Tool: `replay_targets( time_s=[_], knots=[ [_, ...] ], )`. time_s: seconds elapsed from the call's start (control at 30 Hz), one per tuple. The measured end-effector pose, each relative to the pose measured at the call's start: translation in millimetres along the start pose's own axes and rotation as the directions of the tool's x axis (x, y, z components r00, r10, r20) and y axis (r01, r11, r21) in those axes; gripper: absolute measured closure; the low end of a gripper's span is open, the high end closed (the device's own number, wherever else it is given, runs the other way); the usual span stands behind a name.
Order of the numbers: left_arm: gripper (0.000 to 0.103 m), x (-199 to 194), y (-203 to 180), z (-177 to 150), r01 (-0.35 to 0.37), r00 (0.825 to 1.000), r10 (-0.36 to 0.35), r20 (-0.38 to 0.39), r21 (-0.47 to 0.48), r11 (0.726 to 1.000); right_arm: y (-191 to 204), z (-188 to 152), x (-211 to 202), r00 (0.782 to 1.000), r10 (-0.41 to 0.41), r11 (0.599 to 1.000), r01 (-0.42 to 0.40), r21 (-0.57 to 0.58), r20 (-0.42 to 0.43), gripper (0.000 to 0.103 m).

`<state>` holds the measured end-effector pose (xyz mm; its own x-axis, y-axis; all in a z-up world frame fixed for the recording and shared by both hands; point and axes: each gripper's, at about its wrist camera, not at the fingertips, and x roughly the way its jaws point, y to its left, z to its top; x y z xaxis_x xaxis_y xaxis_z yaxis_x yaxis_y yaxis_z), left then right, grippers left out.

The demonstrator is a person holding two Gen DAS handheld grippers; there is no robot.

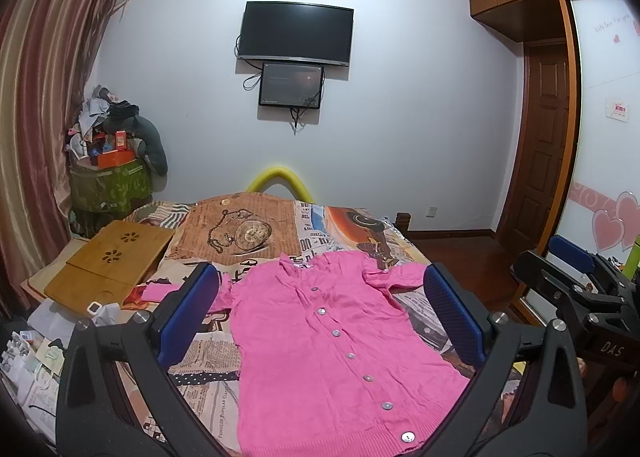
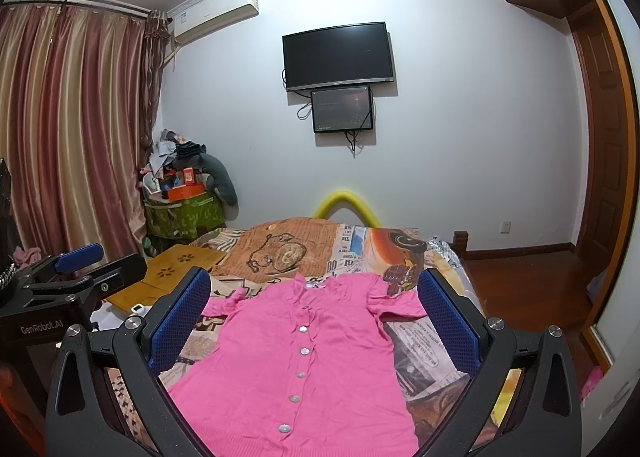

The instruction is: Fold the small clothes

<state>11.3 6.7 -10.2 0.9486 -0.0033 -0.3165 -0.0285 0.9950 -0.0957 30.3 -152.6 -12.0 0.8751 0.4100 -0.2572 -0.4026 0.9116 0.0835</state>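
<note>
- Clearly seen by left wrist: pink cardigan (image 1: 332, 353) spread flat, buttoned, on bed (image 1: 248, 233), framed by left gripper (image 1: 326, 315), jaws released and empty; bamboo lap tray (image 1: 112, 265) off left.
- Seen by right wrist: same cardigan framed by right gripper (image 2: 314, 323), jaws released, grasping nothing; left gripper alongside.

A small pink knitted cardigan (image 1: 320, 357) (image 2: 304, 357) was laid flat and face up on the patterned bed cover. It was buttoned closed, a row of pale round buttons running down its middle. The collar was pointed toward 12 o'clock, the ribbed hem toward 6 o'clock. Short sleeves were spread toward 10 and 2 o'clock, lightly wrinkled.
</note>
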Motion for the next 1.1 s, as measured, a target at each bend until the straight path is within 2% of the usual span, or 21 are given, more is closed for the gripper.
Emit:
replay_targets(
  time_s=[1.1],
  knots=[
    [0.0, 2.9, 0.5, 0.9, -0.002, 1.0, 0.002, -0.005, -0.009, 1.0, 1.7, 0.6, 0.9, 1.0, 0.002, 1.0, -0.002, 0.005, -0.005, 0.0]
  ],
)
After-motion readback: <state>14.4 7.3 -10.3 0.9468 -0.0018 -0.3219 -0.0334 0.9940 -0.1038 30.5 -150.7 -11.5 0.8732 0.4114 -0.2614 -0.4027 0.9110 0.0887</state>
